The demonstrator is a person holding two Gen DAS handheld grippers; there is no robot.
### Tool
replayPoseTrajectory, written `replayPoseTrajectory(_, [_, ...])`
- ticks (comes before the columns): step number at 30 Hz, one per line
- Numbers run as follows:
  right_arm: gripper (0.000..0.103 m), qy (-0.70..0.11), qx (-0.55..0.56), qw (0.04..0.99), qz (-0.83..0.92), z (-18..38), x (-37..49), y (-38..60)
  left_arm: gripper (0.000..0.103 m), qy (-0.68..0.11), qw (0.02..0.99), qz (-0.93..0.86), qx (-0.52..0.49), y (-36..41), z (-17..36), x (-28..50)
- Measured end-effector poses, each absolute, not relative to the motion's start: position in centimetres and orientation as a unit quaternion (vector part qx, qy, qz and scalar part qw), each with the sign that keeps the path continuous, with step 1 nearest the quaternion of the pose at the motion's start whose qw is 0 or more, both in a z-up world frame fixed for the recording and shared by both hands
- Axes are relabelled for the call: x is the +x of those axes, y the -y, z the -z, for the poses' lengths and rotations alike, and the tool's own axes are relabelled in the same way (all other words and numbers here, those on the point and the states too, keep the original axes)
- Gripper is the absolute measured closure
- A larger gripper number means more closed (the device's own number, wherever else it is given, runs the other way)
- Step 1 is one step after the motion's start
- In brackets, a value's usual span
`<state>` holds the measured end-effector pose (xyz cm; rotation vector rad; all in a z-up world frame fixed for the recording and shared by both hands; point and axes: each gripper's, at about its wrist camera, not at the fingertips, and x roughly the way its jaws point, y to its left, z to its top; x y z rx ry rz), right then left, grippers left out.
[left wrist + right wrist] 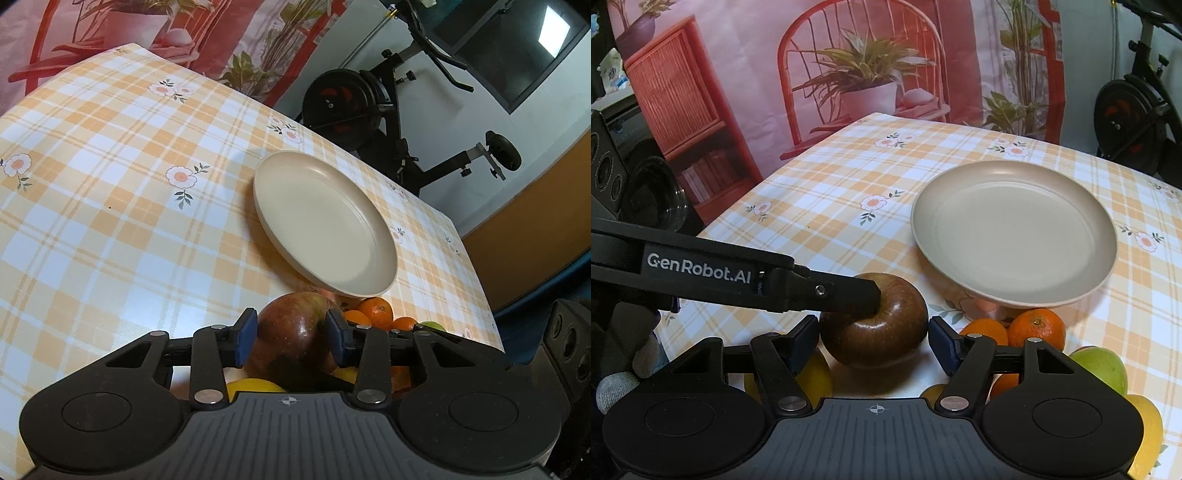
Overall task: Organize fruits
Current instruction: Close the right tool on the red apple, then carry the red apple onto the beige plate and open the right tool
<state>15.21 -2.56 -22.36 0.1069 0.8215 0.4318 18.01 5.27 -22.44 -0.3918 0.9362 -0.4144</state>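
While left tongs (291, 334) clamp the glossy dark-red apple (291, 332), right tongs (873, 341) open astride.

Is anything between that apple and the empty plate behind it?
Nothing visible. The left gripper has its pads against the apple, and only bare tablecloth lies between it and the plate. The oranges sit off to the right.

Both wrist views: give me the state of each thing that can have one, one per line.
Left gripper: blue pads against both sides of the red apple.
Right gripper: open, fingers either side of the same apple, not pressing.
Red apple: on the tablecloth, stem dimple up.
Plate: empty, upright.
Mandarins: loose beside the plate.
Green apple: on the table, untouched.
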Motion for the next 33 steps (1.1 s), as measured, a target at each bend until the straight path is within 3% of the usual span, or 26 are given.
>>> replayPoseTrajectory(22, [0.043, -0.320, 0.022, 0.921, -0.222, 16.2, 21.5, 4.9, 0.060, -0.373, 0.889, 0.220, -0.151, -3.6, 15.8, 23.5])
replayPoseTrajectory(33, [0.043, -0.366, 0.010, 0.905, -0.219, 18.3, 29.0, 5.3, 0.060, -0.413, 0.871, 0.217, -0.155, -3.1, 18.4, 29.8])
